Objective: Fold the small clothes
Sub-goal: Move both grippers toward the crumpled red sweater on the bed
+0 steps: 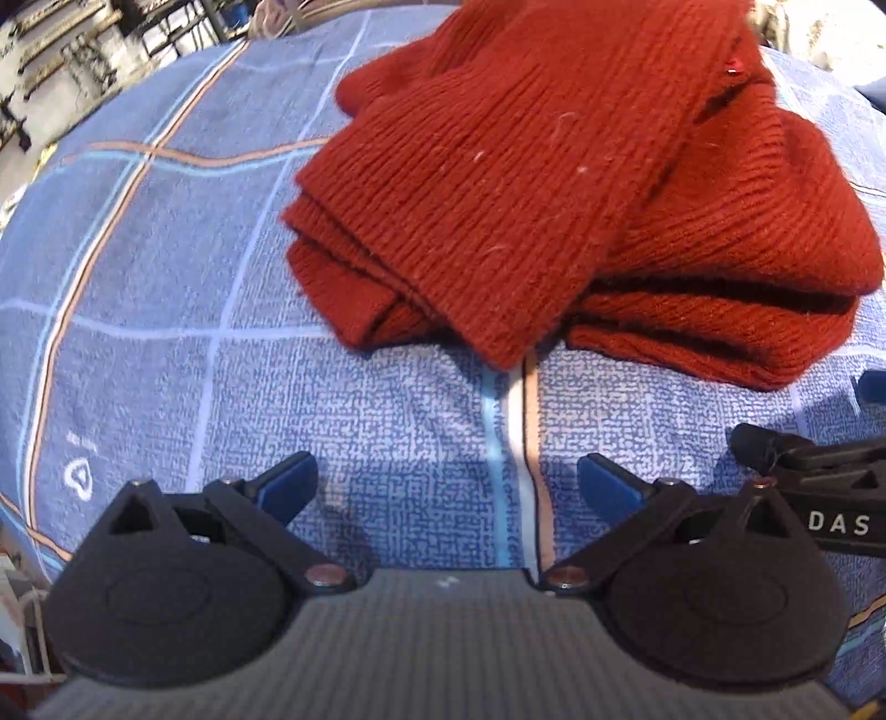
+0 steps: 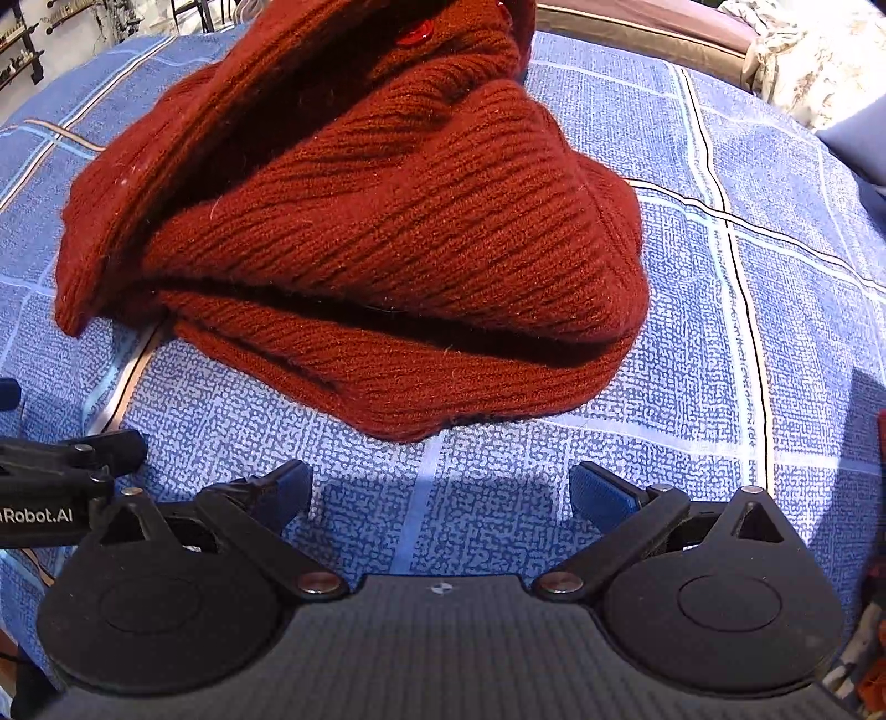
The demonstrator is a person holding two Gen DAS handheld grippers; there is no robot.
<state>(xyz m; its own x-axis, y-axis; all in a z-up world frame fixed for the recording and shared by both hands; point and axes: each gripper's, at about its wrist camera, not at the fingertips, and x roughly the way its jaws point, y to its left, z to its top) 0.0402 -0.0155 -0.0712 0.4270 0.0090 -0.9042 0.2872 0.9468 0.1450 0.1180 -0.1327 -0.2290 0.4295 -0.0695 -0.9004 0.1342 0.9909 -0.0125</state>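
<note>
Garments: we count one, a dark red ribbed knit (image 1: 554, 183), folded into a stack of layers; it lies on the cloth at 12 o'clock from both grippers, apart from their tips
Buttons: we count one red button (image 2: 412, 37) at the top of the knit in the right view; a small red glint shows on the knit in the left view, and we cannot tell what it is
Cloth: one blue checked sheet (image 1: 166, 266) under everything; light and orange stripes cross it
Left gripper (image 1: 447, 487): two blue pads, jaws spread wide, nothing between them; it hovers just short of the knit's near edge
Right gripper (image 2: 441, 490): two blue pads, jaws spread wide, holding nothing; we see its side at 3 o'clock in the left view, and the left one at 9 o'clock in the right view
</note>
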